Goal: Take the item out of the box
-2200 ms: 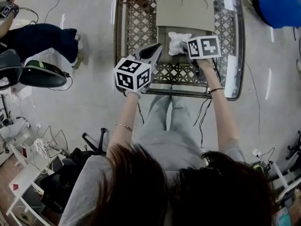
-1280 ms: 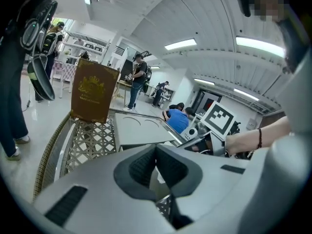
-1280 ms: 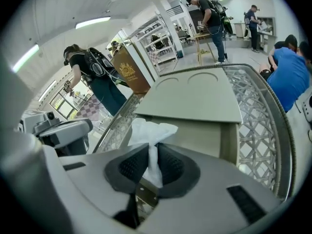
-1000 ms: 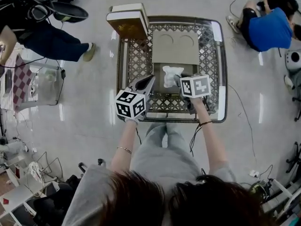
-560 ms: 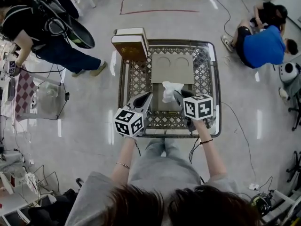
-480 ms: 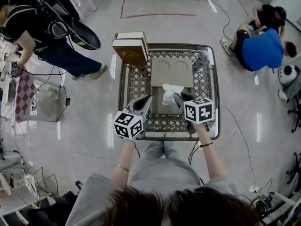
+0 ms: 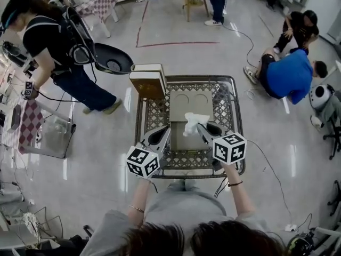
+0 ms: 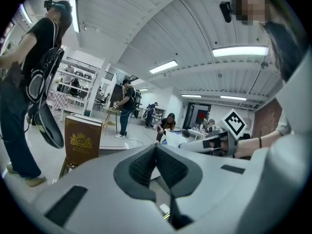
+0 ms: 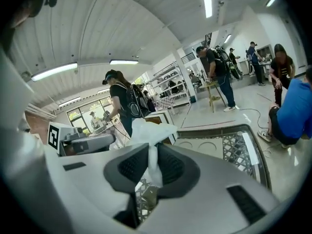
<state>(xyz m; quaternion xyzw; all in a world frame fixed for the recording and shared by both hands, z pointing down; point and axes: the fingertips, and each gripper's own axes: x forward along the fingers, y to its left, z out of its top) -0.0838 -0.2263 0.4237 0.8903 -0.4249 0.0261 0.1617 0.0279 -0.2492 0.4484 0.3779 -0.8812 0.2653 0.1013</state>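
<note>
A crumpled white item [image 7: 191,123] hangs above the open grey cardboard box [image 7: 185,142], whose lid [image 7: 187,100] with two round marks lies flat behind it. My right gripper [image 7: 200,127] is shut on the white item; in the right gripper view the white item [image 9: 149,129] sticks up from between the pads of that gripper [image 9: 152,165]. My left gripper [image 7: 165,130] hovers over the table left of the box. In the left gripper view its jaws [image 8: 156,155] are shut with nothing between them.
The box lies on a glass-topped lattice table [image 7: 233,122]. A brown and white box [image 7: 148,81] stands at the table's far left corner. A person with a backpack [image 7: 57,51] stands at the left, and a person in blue [image 7: 289,74] crouches at the right.
The head view has pulled back and shows more floor. Both grippers sit lower in the frame. The white item stays in the right gripper, now higher over the box.
</note>
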